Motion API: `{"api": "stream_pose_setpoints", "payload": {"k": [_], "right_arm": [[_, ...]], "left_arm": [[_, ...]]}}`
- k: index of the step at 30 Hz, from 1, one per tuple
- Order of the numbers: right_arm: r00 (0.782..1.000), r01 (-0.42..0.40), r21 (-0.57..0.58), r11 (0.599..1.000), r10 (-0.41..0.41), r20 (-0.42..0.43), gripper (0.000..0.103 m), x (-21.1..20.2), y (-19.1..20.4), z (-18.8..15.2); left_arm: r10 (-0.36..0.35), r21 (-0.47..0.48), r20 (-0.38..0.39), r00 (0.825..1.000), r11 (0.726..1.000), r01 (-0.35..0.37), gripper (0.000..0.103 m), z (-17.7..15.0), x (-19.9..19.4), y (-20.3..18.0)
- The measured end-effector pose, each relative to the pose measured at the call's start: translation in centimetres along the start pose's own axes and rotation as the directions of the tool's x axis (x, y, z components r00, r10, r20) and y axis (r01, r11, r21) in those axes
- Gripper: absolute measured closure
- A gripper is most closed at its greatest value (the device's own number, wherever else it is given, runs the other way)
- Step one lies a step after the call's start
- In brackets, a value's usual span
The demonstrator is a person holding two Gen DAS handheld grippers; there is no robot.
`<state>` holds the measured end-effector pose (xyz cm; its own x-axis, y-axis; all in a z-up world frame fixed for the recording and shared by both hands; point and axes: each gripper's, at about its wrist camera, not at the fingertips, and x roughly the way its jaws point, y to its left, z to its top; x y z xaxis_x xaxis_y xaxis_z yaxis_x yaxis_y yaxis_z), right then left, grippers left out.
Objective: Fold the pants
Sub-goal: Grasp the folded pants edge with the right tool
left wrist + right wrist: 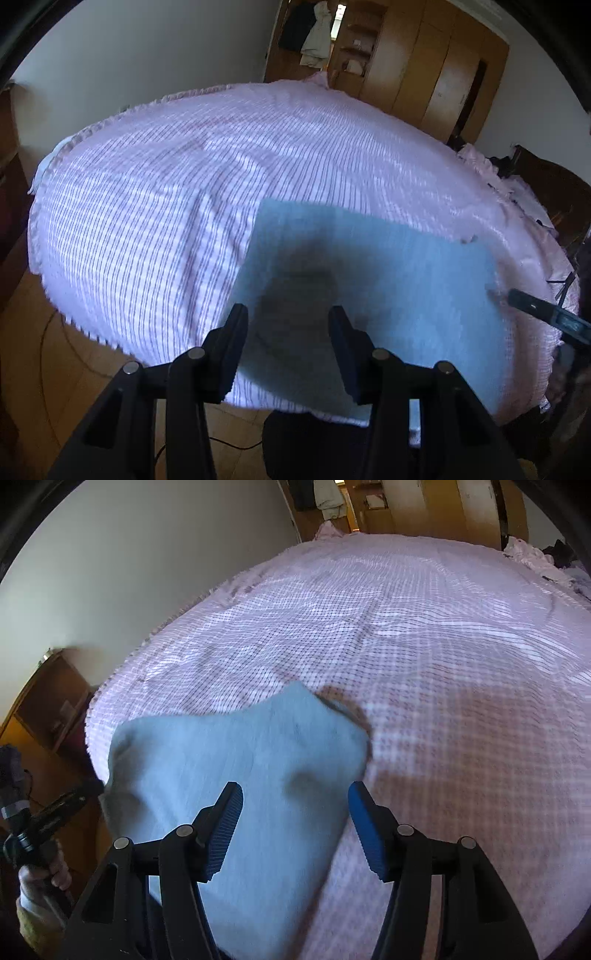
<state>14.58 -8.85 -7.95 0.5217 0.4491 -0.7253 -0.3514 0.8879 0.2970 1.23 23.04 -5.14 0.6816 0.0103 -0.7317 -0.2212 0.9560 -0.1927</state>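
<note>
checked bedspread [184, 184], wooden wardrobe [424, 66], nightstand [48, 716]

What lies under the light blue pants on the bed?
The light blue pants rest on the pink checked bedspread, which shows all around them. Whatever the cloth covers directly beneath cannot be seen. Both grippers' jaws stand open above.

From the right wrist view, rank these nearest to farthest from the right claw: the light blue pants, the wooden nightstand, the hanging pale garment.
1. Light blue pants: directly between and ahead of the open right claw.
2. Wooden nightstand: off to the left, beside the pink checked bedspread.
3. Hanging pale garment: far end, top centre, by the wooden wardrobe.
</note>
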Motion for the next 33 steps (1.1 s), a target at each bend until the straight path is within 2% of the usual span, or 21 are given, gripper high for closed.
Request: {"api": "stream_pose_setpoints", "payload": {"k": [6,9,12,16,18,23,28,30,32,33], "right_arm": [[0.999,-0.041,-0.001,0.999,0.041,-0.021,0.050,-1.6,0.6,-3.0],[0.998,-0.040,-0.012,0.999,0.039,-0.055,0.050,-0.5,0.9,-4.1],[0.994,-0.030,0.017,0.999,0.032,-0.106,0.050,1.3,0.5,-5.2],[0.994,-0.032,0.038,0.999,0.036,-0.106,0.049,2.4,-0.1,-6.0],[0.994,-0.041,0.043,0.998,0.045,-0.097,0.047,2.6,-0.3,-6.2],[0.989,-0.119,0.122,0.985,0.129,-0.077,0.032,2.9,-1.2,-6.6],[0.983,-0.135,0.137,0.981,0.150,-0.104,0.032,2.6,-1.1,-6.4],[0.982,-0.147,0.178,0.973,0.165,-0.088,0.037,2.4,-1.3,-6.1],[0.977,-0.180,0.210,0.961,0.199,-0.076,0.062,2.2,-1.6,-5.9],[0.975,-0.185,0.216,0.959,0.206,-0.080,0.067,2.2,-1.6,-5.8]], "left_arm": [[-0.030,0.020,0.016,0.999,0.999,0.029,0.055,-0.5,-0.1,-1.0],[-0.017,0.030,-0.012,1.000,0.999,0.017,0.055,-1.0,1.0,-1.3],[0.004,0.021,-0.075,0.997,1.000,-0.003,0.055,-1.7,3.2,-0.9],[0.020,0.054,-0.072,0.997,0.998,-0.016,0.055,-2.1,3.9,-1.2],[0.030,0.069,-0.075,0.997,0.997,-0.025,0.055,-2.2,4.1,-1.4],[0.038,0.055,-0.088,0.995,0.998,-0.033,0.055,-1.9,3.7,-1.7],[0.023,0.066,-0.083,0.996,0.998,-0.018,0.055,-1.8,1.9,-2.7],[0.013,0.073,-0.084,0.996,0.997,-0.007,0.055,-1.9,1.4,-3.3],[0.002,0.090,-0.087,0.996,0.996,0.006,0.055,-1.9,1.1,-4.0],[0.003,0.100,-0.089,0.996,0.995,0.006,0.055,-1.9,1.1,-4.4]]}}
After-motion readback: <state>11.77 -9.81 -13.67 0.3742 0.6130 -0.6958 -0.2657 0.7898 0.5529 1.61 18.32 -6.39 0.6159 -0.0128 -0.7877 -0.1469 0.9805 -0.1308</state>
